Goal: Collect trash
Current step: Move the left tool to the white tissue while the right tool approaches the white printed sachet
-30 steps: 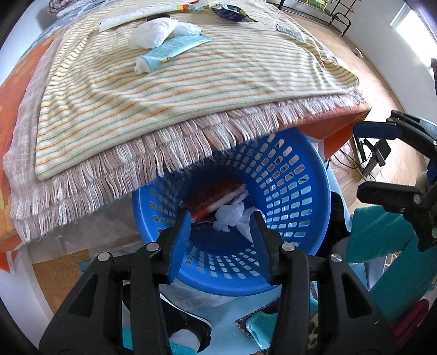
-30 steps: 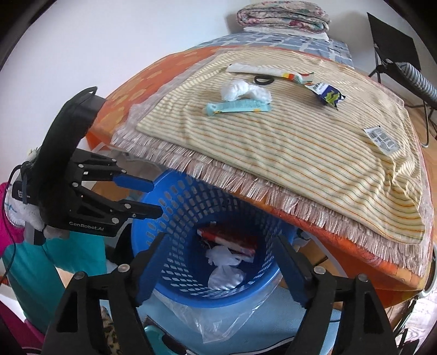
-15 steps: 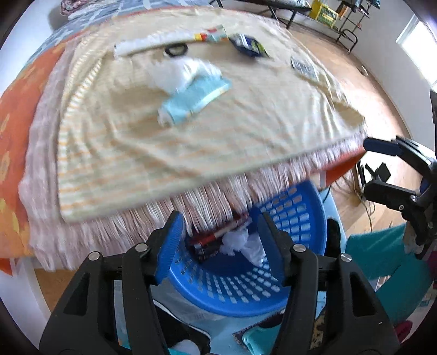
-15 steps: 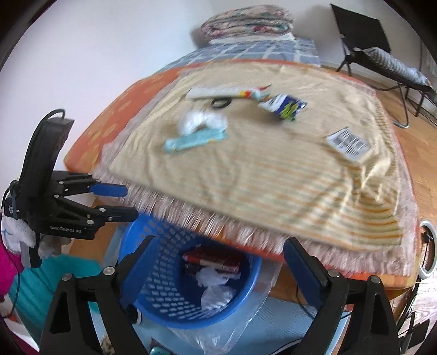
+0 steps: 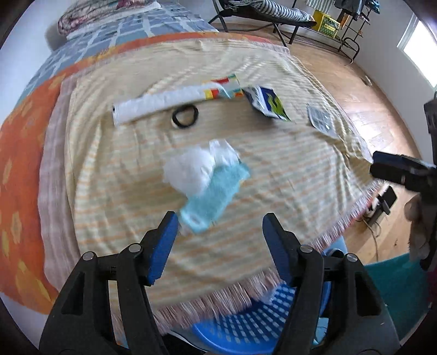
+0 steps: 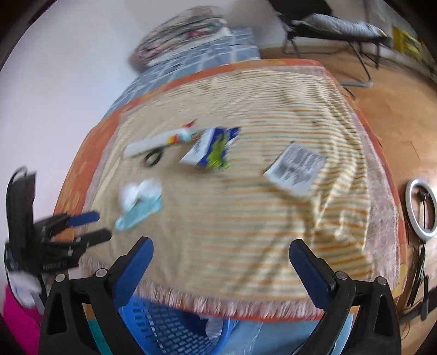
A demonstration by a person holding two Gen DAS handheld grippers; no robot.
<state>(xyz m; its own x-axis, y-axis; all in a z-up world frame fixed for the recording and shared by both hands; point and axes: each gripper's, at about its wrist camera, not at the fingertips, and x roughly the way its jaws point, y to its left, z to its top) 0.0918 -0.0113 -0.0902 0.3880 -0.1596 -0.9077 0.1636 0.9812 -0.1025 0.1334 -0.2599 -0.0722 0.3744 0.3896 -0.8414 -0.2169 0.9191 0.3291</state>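
Trash lies on a striped cloth (image 5: 273, 174) over a bed: a light-blue tube (image 5: 215, 195) under a white crumpled tissue (image 5: 196, 166), a long white wrapper (image 5: 169, 102), a black ring (image 5: 185, 117), a blue-green packet (image 5: 269, 105) and a printed label (image 5: 319, 121). My left gripper (image 5: 220, 232) hovers over the cloth just short of the tube, jaws opening, nothing between them. My right gripper (image 6: 220, 258) stands wide with its jaws still opening, empty, above the cloth's near part. The tube (image 6: 139, 214), packet (image 6: 211, 150) and label (image 6: 296, 169) lie beyond it. A blue basket (image 5: 245, 325) sits below the fringe.
The blue basket's rim (image 6: 164, 327) shows under the bed's fringed edge. A folded blanket (image 6: 180, 30) lies at the bed's far end. A black chair (image 6: 336, 24) and wooden floor (image 5: 363, 90) are to the right. A ring light (image 6: 422, 209) stands by the bed.
Both grippers rose from over the blue basket and swung up over the bed. Both have opened wider. The basket's contents have dropped out of sight under the fringe.
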